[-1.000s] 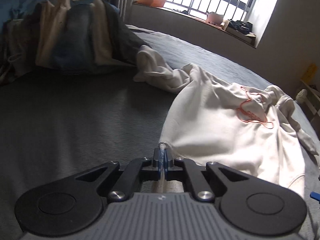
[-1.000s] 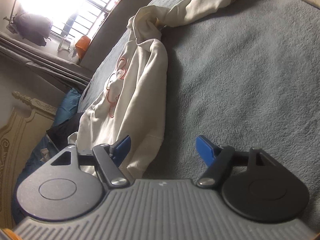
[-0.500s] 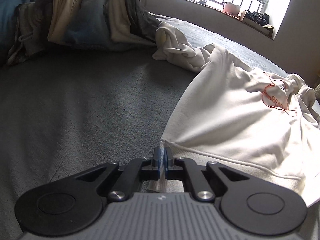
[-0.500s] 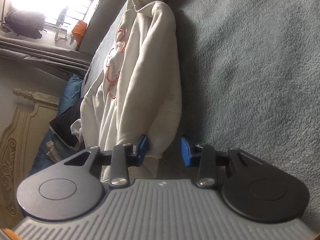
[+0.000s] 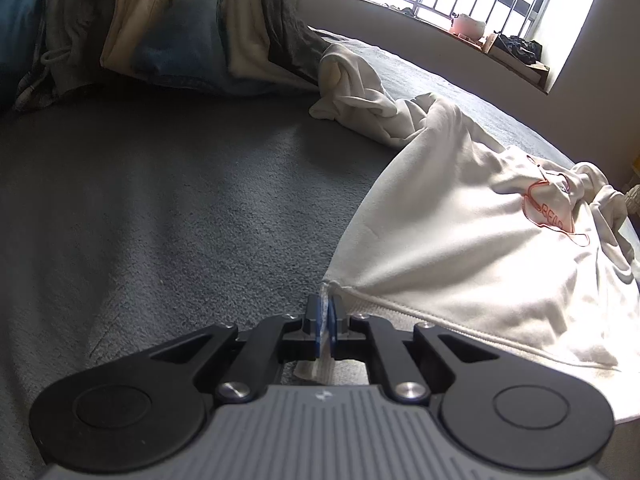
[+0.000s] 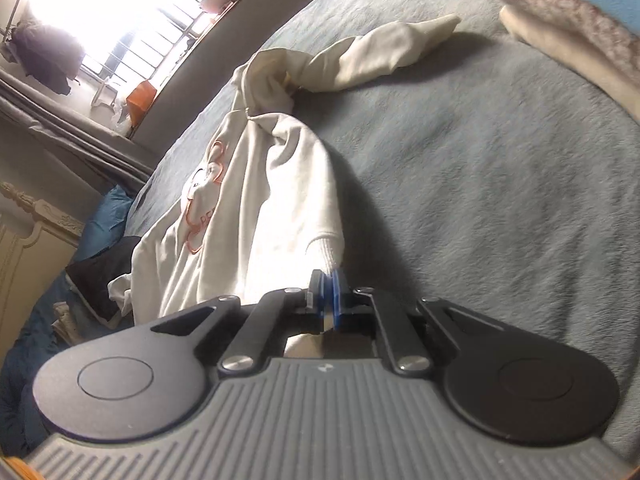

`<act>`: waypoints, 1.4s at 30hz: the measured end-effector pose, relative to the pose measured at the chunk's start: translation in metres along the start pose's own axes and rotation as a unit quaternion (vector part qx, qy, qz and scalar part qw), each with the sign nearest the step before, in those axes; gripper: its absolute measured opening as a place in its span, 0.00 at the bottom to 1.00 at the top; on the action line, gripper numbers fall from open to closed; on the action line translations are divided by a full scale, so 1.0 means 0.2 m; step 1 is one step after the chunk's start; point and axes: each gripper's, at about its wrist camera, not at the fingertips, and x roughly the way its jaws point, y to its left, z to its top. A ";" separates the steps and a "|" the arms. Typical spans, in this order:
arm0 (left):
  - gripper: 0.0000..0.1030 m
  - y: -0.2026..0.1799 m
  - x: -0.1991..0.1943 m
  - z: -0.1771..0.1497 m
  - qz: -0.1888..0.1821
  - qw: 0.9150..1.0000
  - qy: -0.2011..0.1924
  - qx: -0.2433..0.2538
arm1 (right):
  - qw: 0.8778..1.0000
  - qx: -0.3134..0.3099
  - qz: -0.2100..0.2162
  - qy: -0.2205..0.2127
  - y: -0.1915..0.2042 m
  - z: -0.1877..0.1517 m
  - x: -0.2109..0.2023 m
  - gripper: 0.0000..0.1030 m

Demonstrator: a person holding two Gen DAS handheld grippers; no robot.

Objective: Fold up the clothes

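A: Item 1, garment?

B: 1 cream sweatshirt (image 5: 460,240), orange outline print on the chest, lying rumpled on the grey bedcover (image 5: 160,220), 1 sleeve twisted off toward the clothes pile (image 5: 180,28).

A: Item 2, my left gripper (image 5: 325,316)?

B: Closed tight, pinching a corner of the ribbed hem.

A: Item 3, my right gripper (image 6: 329,300)?

B: Its jaws have just been closing; they now clamp the hem's other ribbed corner, the fabric drawn taut.

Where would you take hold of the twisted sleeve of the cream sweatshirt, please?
Grip the sleeve near its free cuff end, coming from above. It lies bunched and twisted on the grey blanket, so pulling the end outward should straighten it.
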 end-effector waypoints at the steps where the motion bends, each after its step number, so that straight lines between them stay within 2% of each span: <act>1: 0.04 0.01 0.01 0.02 -0.001 1.000 0.001 0.001 | 1.000 0.000 -0.007 0.004 -0.02 -0.01 0.01 0.02; 5: 0.04 0.01 0.02 0.02 -0.003 1.000 0.004 -0.003 | 1.000 0.003 -0.023 0.019 -0.09 -0.05 0.08 0.03; 9: 0.05 0.02 0.04 0.04 -0.006 1.000 0.012 -0.012 | 0.999 0.041 -0.003 0.011 -0.14 -0.05 0.09 0.09; 11: 0.09 0.03 0.06 0.04 -0.007 1.000 0.017 -0.014 | 0.998 0.059 0.009 0.002 -0.16 -0.04 0.08 0.21; 14: 0.11 0.03 0.08 0.05 -0.010 0.999 0.021 -0.021 | 0.998 0.053 0.011 -0.007 -0.17 -0.01 0.08 0.30; 17: 0.11 0.03 0.11 0.06 -0.012 0.999 0.024 -0.023 | 0.999 0.041 0.016 0.007 -0.16 0.00 0.16 0.40; 18: 0.11 0.03 0.12 0.07 -0.012 0.999 0.023 -0.021 | 0.999 0.037 0.018 0.016 -0.15 0.00 0.19 0.40; 19: 0.11 0.02 0.12 0.07 -0.013 0.999 0.023 -0.018 | 0.999 0.030 0.021 0.029 -0.14 0.00 0.23 0.40; 21: 0.10 0.01 0.12 0.06 -0.016 1.000 0.022 -0.011 | 0.998 0.010 0.024 0.049 -0.10 -0.03 0.30 0.34; 22: 0.06 0.01 0.12 0.07 -0.018 1.000 0.022 -0.006 | 0.998 -0.012 0.019 0.053 -0.07 -0.05 0.32 0.18; 23: 0.04 0.01 0.12 0.07 -0.020 1.000 0.022 0.000 | 0.998 -0.034 0.009 0.057 -0.03 -0.07 0.34 0.08; 25: 0.03 0.01 0.11 0.09 -0.042 0.999 0.026 -0.001 | 0.997 -0.053 0.005 0.051 0.01 -0.08 0.33 0.06; 27: 0.03 0.05 0.07 0.13 -0.083 0.996 0.033 -0.016 | 0.998 -0.054 0.012 0.034 0.04 -0.07 0.25 0.05; 30: 0.02 0.11 -0.01 0.19 -0.134 0.989 0.050 -0.030 | 0.998 -0.062 0.027 0.015 0.08 -0.03 0.09 0.05; 32: 0.02 0.13 -0.08 0.21 -0.161 0.984 0.070 -0.034 | 0.997 -0.072 0.022 0.014 0.10 -0.01 -0.02 0.05; 36: 0.02 0.14 -0.14 0.17 -0.181 0.977 0.109 -0.025 | 0.998 -0.060 0.004 0.033 0.09 0.01 -0.14 0.05; 42: 0.02 0.18 -0.07 0.01 -0.174 0.972 0.157 -0.025 | 0.996 -0.022 -0.043 0.071 -0.06 -0.04 -0.10 0.05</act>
